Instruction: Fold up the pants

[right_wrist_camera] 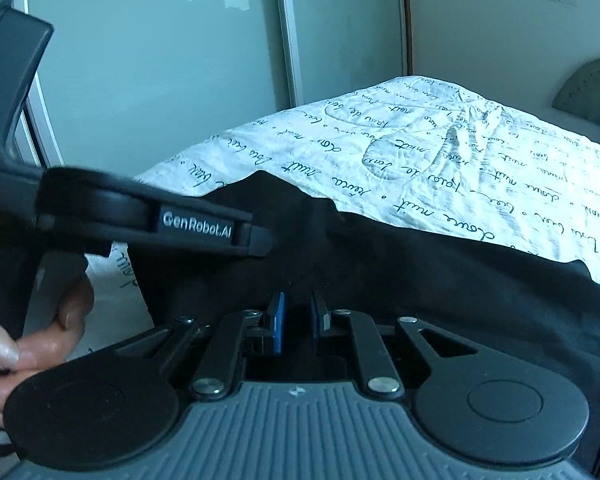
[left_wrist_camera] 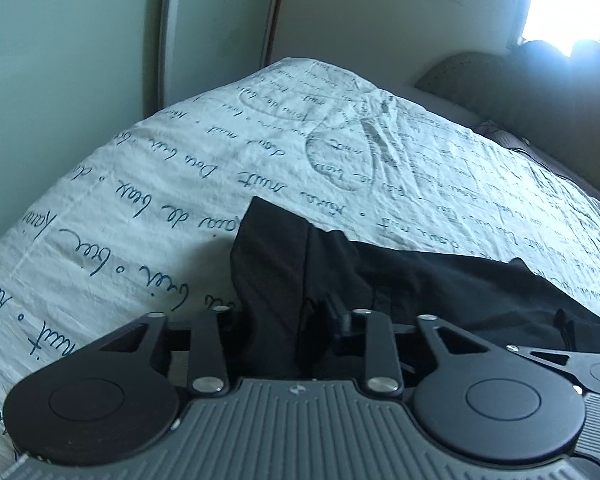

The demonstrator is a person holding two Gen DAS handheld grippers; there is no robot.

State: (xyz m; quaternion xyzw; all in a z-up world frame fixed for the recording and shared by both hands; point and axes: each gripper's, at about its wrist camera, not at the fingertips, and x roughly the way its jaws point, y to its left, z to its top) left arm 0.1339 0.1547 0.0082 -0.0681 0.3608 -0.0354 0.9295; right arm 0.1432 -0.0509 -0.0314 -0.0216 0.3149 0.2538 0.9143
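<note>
Nearest you, the left gripper [left_wrist_camera: 288, 316] has black cloth bunched up between its fingers, so it reads as pinching a fold of the pants [left_wrist_camera: 380, 280]; the fingertips themselves are buried in fabric, so how tightly they press is not certain. Your right gripper [right_wrist_camera: 298, 316] sits just beside it, its two blue-padded fingers [right_wrist_camera: 278, 322] drawn near each other with a narrow gap between them. Dark cloth lies right at their tips, but whether any is caught between the pads cannot be told from either view.

I count one pair of black pants, two grippers, and one hand [right_wrist_camera: 32, 344] showing, wrapped round the left gripper's handle at the edge of the right wrist view.

The pants lie on the near part of the bed, a raised edge lifted at the left gripper and the rest spreading flat to the right over the white bedspread [left_wrist_camera: 180, 160] printed with dark handwriting.

By my judgement you are at the start of a fold: one edge gathered, nothing doubled over yet. The next move calls for both grippers to hold firmly on the same edge, then carry it together across the garment, keeping the cloth taut so it lands square.

Beyond the spread stand one padded headboard [left_wrist_camera: 480, 76], a bright window [left_wrist_camera: 572, 0], and pale green sliding doors [right_wrist_camera: 160, 72].
</note>
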